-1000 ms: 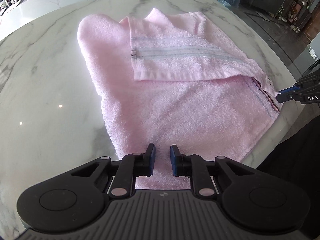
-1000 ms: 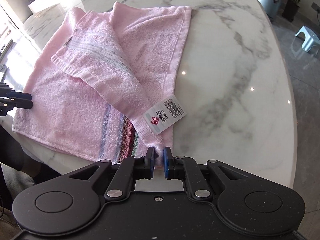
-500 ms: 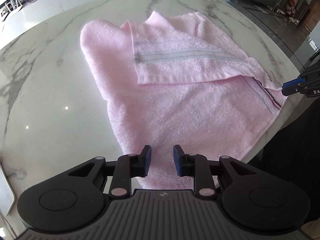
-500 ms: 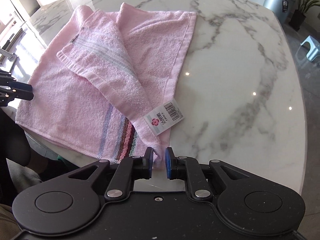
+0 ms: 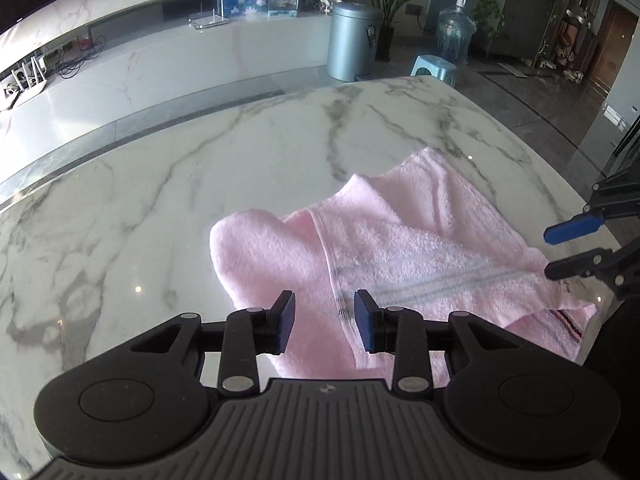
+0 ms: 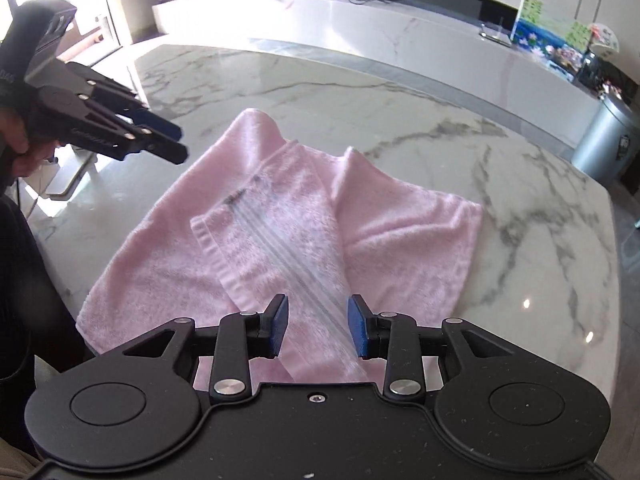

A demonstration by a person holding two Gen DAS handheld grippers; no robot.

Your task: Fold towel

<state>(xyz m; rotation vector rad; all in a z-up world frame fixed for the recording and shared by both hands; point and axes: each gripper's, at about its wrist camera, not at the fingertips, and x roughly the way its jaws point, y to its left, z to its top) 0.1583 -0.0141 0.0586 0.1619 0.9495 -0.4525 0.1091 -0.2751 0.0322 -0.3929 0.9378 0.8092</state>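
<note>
Pink towel (image 5: 400, 256) lying partly folded on the white marble table (image 5: 160, 184), toward the table's near edge, one flap with pale woven stripes laid diagonally over the lower layer; a darker striped border shows at the towel's near right corner in the left wrist view; left gripper (image 5: 325, 322) with jaws parted, blue pads clear of the cloth, nothing held, the towel merely visible below and beyond the gap; right gripper (image 6: 317, 326) likewise parted and empty above the striped flap; both sets of jaws have just been opening, having stood nearly closed a second ago, the right one then pinching the towel's near corner beside the paper label, the left one close over the near hem; compared with the earlier frames both cameras now sit higher and farther back, so that more of the room appears beyond the table: a long white counter (image 5: 200, 64), a grey cylindrical bin (image 5: 354, 40), a water bottle (image 5: 456, 36) and a small blue stool (image 5: 434, 68); the towel's layout on the table is unchanged, the released corners resting on the surface; in the right wrist view the left gripper (image 6: 168, 144) appears at far left, held by a person's hand (image 6: 18, 148), above the table's left side and apart from the towel.
</note>
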